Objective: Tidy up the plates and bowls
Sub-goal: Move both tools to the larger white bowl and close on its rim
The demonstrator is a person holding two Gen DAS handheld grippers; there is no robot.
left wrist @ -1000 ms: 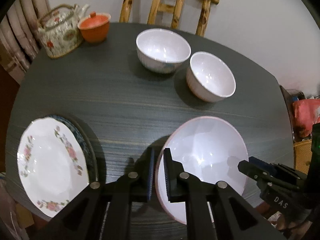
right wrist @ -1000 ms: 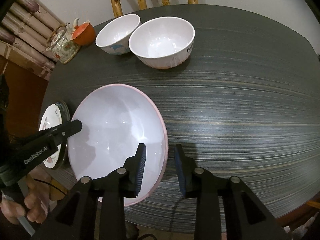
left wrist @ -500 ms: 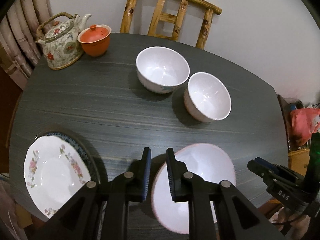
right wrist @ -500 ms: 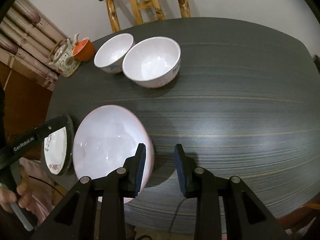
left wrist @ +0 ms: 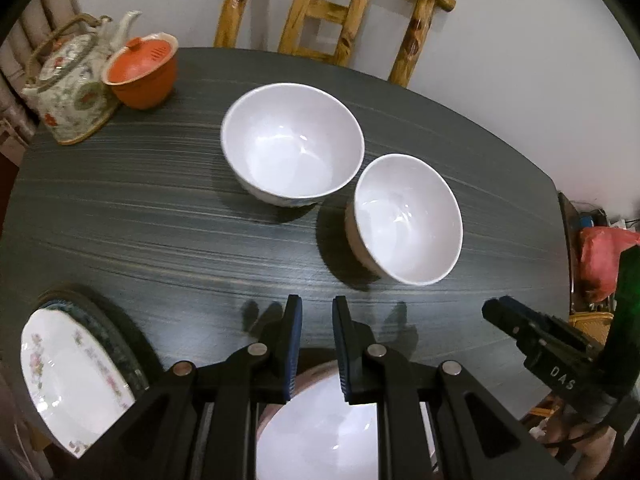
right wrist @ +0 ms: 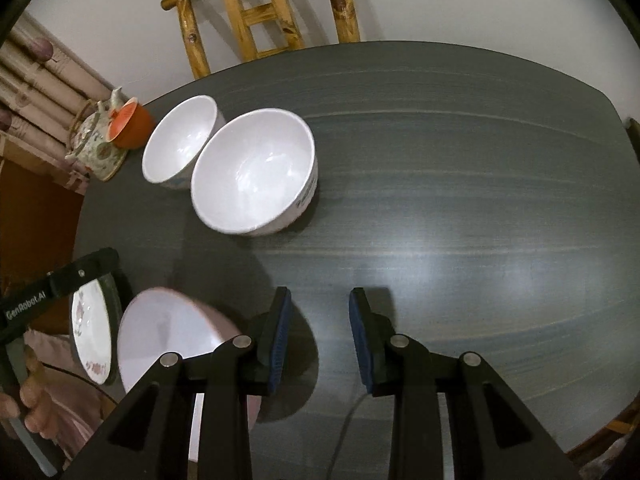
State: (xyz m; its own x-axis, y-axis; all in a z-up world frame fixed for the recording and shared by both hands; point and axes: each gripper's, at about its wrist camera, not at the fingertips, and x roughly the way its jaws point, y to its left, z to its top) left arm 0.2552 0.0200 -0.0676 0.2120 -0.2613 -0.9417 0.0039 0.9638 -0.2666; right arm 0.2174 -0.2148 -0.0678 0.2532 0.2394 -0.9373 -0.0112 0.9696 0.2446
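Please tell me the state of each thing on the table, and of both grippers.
Large bowl: upright, empty, at near table edge.
Two small bowls: upright, empty, side by side.
Floral plate: stacked on a dark plate.
Teapot: lid on.
Orange cup: lid on.
Left gripper: open, empty.
Right gripper: open, empty.

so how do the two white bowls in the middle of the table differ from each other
The left bowl has a wider mouth than the right bowl. In the left wrist view the left bowl stands farther back, toward the chair, while the right bowl sits nearer the grippers. The right bowl carries dark lettering on its outer wall in the right wrist view; the left bowl shows a faint bluish mark near its base. Both are white, empty, upright, and stand close together.
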